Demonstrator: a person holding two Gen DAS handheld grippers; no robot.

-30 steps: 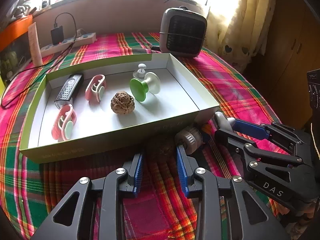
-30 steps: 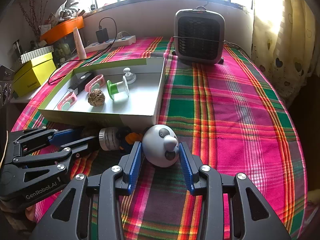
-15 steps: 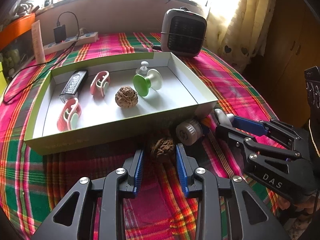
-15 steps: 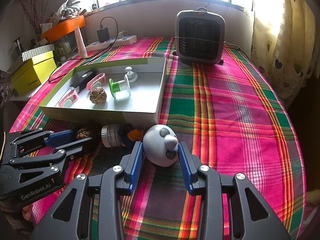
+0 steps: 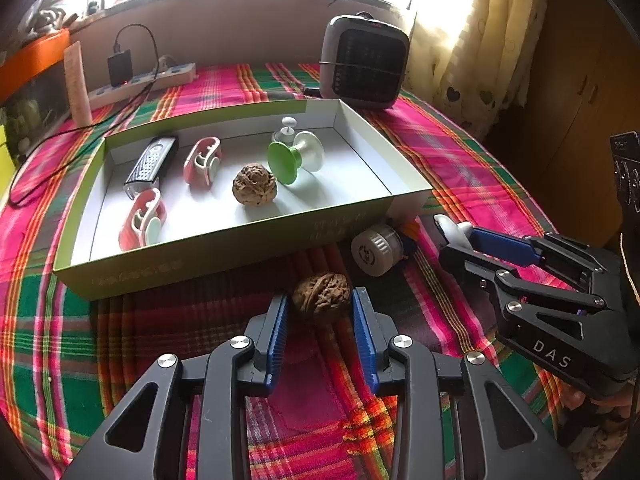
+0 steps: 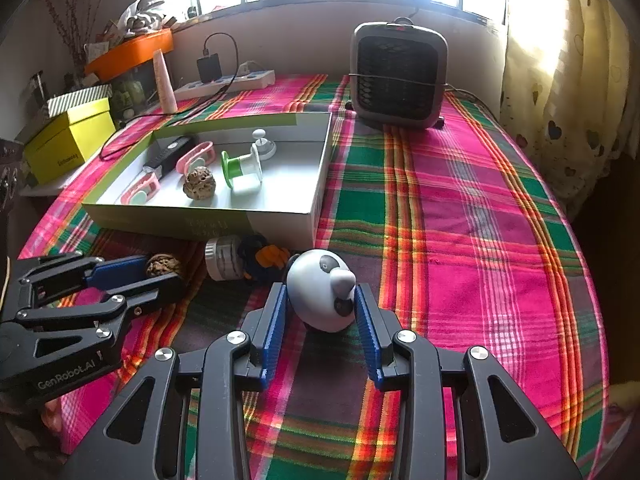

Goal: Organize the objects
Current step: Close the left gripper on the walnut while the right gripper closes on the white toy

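A brown walnut point(image 5: 322, 297) lies on the plaid cloth just in front of the open green-and-white box point(image 5: 224, 252). My left gripper point(image 5: 320, 312) is open with the walnut between its fingertips; small gaps show on both sides. The walnut also shows in the right wrist view point(image 6: 162, 266). My right gripper point(image 6: 320, 308) is shut on a grey-white panda-like toy point(image 6: 320, 296). The box point(image 6: 280, 220) holds another walnut point(image 5: 255, 189), a green-and-white spool point(image 5: 294, 159), two pink clips, a black grater and a small white knob.
A white round cap point(image 5: 374, 249) and a dark orange-and-black toy point(image 6: 264, 258) lie by the box's front right corner. A grey heater point(image 6: 398, 76) stands at the back. A power strip with cable point(image 5: 140, 82) and a yellow box point(image 6: 68, 136) are at the left.
My left gripper has pulled back from the box, and the walnut that was hidden near the box wall now sits between its fingertips. The right gripper kept its hold on the panda toy.
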